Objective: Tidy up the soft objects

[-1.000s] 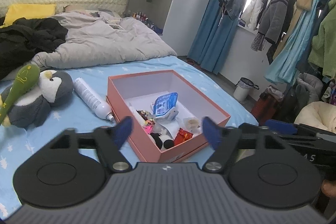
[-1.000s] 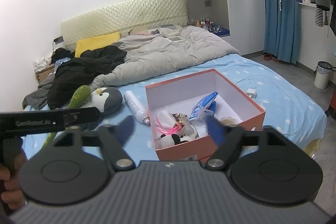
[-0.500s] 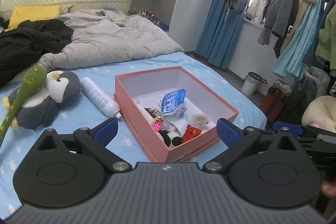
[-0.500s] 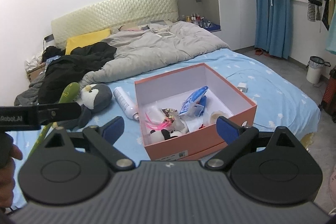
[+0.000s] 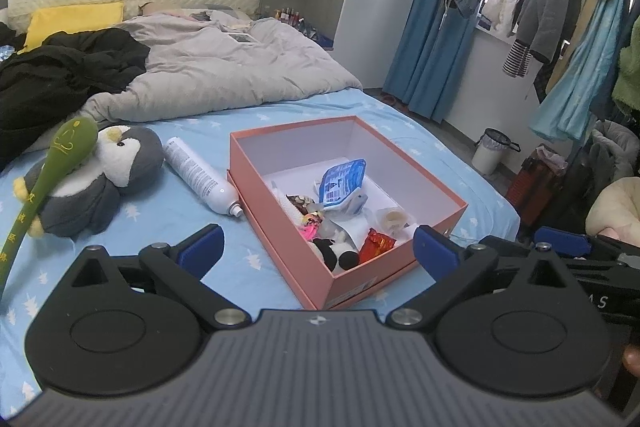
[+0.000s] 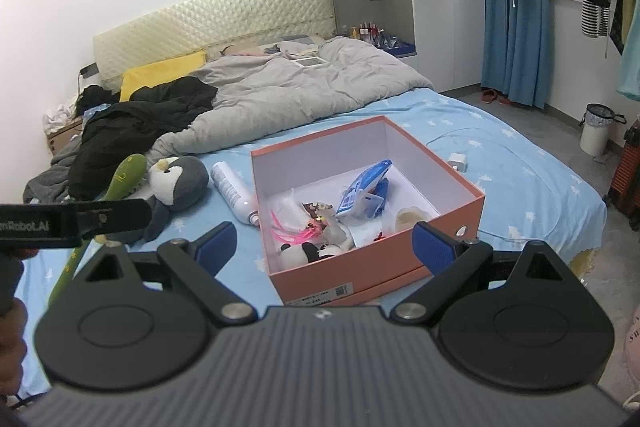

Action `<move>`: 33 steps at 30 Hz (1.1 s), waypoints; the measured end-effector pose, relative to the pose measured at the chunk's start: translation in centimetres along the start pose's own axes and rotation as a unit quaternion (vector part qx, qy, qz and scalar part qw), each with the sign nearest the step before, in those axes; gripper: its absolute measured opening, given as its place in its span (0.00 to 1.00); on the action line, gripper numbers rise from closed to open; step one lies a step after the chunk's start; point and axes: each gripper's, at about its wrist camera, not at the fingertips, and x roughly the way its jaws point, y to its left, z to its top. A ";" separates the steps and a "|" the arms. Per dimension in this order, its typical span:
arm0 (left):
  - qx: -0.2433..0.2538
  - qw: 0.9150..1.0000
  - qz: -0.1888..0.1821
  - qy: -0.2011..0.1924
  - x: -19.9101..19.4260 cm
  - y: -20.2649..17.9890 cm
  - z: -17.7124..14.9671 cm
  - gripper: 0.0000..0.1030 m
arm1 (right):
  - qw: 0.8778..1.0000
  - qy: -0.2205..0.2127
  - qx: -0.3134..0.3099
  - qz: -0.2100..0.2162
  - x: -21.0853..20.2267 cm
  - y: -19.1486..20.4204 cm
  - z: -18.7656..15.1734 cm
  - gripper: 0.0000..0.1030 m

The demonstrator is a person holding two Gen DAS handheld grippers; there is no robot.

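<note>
Both tools are spread wide apart and hold nothing: the left gripper [image 5: 318, 247] and the right gripper [image 6: 325, 245] hang low in the frame, above the blue bed [image 5: 168, 223]. The pink box [image 5: 400, 267] sits at the center. The penguin toy [image 5: 104, 183] lies at the left, beside a white bottle [image 5: 200, 177].

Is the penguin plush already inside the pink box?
No. The penguin plush lies on the blue sheet to the left of the pink box, with the white spray can between them.
</note>
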 end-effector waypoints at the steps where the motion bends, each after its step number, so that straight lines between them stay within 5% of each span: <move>1: 0.000 1.000 0.001 0.000 0.1 -0.1 0.1 0.99 | 1.000 0.001 0.000 0.001 0.1 0.0 0.1 0.93; 33: 0.004 1.000 0.004 -0.004 -0.4 0.0 0.4 0.99 | 1.000 0.005 -0.001 0.003 0.2 0.5 -0.3 0.93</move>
